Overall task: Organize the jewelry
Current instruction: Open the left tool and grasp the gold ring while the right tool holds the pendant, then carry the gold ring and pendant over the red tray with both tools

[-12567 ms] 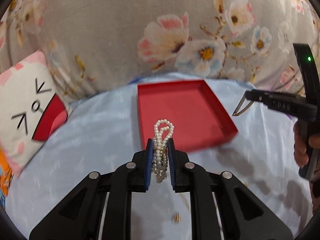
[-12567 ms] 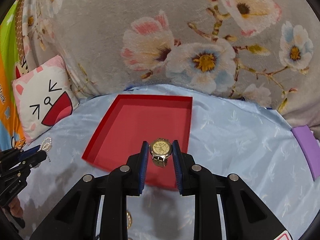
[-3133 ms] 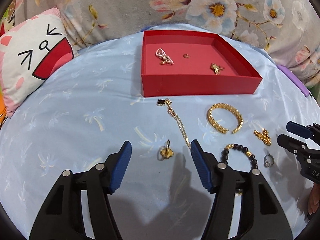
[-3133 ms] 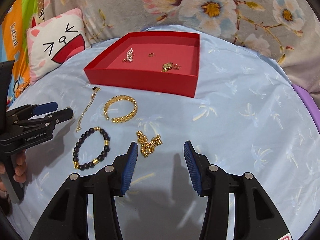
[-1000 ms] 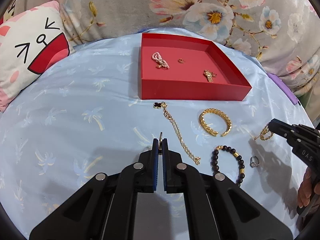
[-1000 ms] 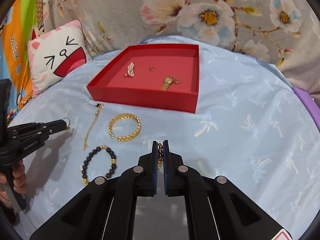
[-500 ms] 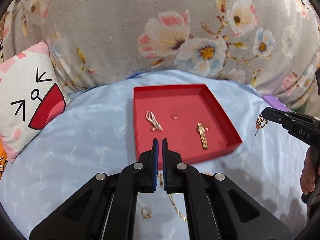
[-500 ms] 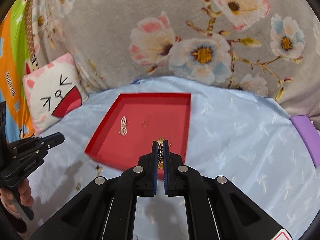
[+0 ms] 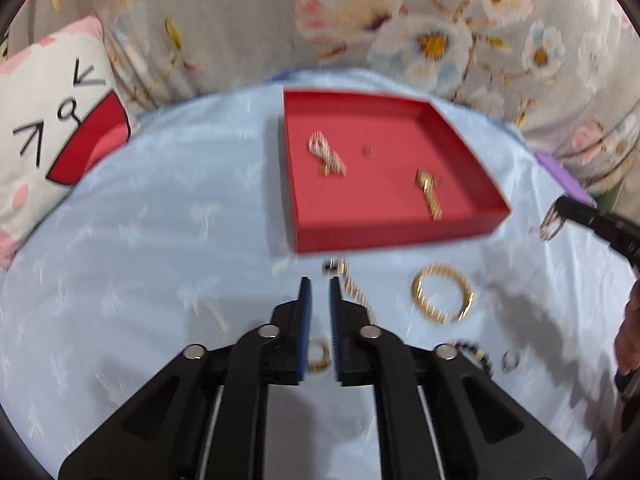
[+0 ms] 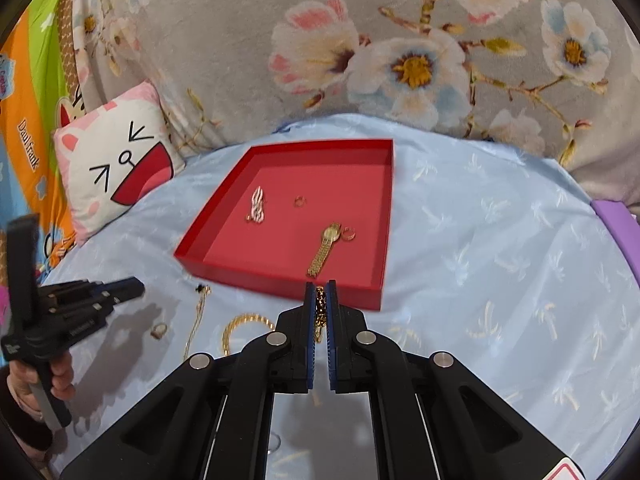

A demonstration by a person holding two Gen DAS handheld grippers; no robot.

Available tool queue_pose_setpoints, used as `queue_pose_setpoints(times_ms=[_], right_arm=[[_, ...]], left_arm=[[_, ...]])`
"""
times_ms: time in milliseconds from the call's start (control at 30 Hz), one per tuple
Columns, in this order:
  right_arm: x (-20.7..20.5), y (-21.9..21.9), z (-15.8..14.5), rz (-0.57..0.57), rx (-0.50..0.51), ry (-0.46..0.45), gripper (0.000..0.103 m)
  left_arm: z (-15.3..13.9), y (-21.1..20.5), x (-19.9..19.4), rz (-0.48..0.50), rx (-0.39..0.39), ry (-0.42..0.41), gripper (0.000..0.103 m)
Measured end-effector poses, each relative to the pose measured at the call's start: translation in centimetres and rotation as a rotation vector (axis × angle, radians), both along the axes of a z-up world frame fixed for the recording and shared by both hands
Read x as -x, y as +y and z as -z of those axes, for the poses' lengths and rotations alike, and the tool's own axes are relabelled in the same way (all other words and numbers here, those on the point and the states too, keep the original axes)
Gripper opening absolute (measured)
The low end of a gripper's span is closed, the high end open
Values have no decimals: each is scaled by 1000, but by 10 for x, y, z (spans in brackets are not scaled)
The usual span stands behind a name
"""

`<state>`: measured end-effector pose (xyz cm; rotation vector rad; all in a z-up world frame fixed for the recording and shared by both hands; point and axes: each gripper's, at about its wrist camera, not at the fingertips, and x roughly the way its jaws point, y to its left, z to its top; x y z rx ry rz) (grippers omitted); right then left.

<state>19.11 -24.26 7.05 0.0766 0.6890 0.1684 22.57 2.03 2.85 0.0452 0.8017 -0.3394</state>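
Note:
A red tray sits on the light blue cloth and holds a pearl bracelet, a gold watch and small rings. My right gripper is shut on a small gold chain piece just in front of the tray's near wall; it also shows in the left wrist view. My left gripper is slightly open and empty above the cloth, with a gold ring lying below it. A gold chain, a gold bangle and a dark bead bracelet lie nearby.
A cat-face pillow leans at the left. A floral blanket rises behind the tray. A purple object lies at the right edge. A small silver ring lies at the front right of the cloth.
My left gripper has dropped lower toward the cloth and its jaws have parted slightly; the ring it held a second ago lies on the cloth. My right gripper still holds the gold chain piece near the tray.

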Motion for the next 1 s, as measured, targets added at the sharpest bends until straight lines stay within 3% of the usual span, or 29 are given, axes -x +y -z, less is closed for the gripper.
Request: queue_pose_setpoints(times_ms=[33, 167, 300, 433, 633, 767, 1000], right_arm=[[2, 1, 4, -1, 3, 5, 4], [7, 4, 13, -7, 1, 23, 4], [7, 5, 17, -13, -1, 32, 4], [6, 7, 20, -20, -2, 38, 4], [8, 10, 20, -29, -1, 37, 4], [9, 10, 13, -33, -3, 23, 4], [-14, 7, -26, -35, 22, -30, 4]], left_arm=[[11, -1, 1, -2, -10, 22, 26], [40, -9, 5, 2, -50, 72, 27], [42, -16, 12, 4, -90, 35, 27], [44, -16, 15, -7, -104, 16, 12], [41, -16, 15, -3, -100, 12, 12], [31, -16, 19, 10, -86, -4, 12], [-26, -27, 4, 53, -42, -80, 12]])
